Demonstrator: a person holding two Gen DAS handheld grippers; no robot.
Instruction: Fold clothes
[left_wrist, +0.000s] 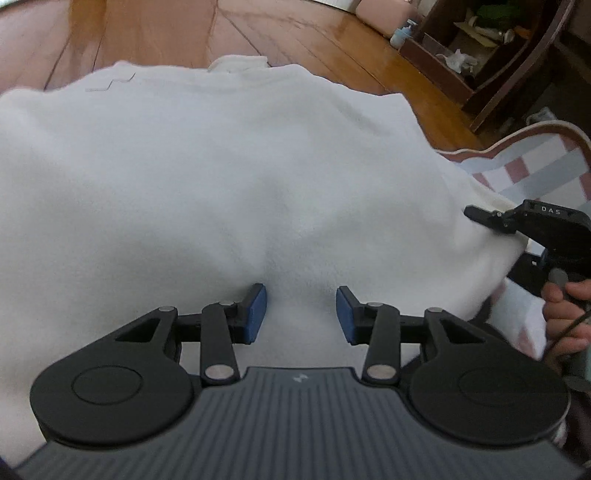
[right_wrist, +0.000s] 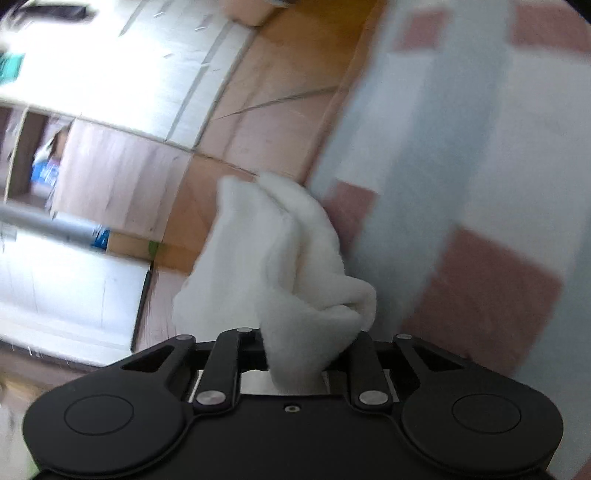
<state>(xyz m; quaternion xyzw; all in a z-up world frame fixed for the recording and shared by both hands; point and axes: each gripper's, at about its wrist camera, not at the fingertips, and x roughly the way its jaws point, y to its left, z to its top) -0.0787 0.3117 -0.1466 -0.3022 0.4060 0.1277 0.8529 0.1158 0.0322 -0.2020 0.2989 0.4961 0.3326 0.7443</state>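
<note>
A white fleece garment (left_wrist: 221, 177) lies spread over the checked surface and fills most of the left wrist view; its collar is at the far edge. My left gripper (left_wrist: 301, 314) is open, its blue pads (left_wrist: 256, 314) resting on the cloth near its near edge. My right gripper (left_wrist: 480, 216) shows at the right of that view, pinching the garment's right edge. In the right wrist view my right gripper (right_wrist: 295, 354) is shut on a bunched fold of the white garment (right_wrist: 280, 258), lifted above the surface. Its fingertips are hidden by the cloth.
A pink, white and blue checked cover (left_wrist: 539, 173) lies under the garment and also shows in the right wrist view (right_wrist: 480, 166). A wooden floor (left_wrist: 258, 33) lies beyond. A dark wooden shelf (left_wrist: 480, 55) with clutter stands at the far right. A hand (left_wrist: 565, 314) holds the right gripper.
</note>
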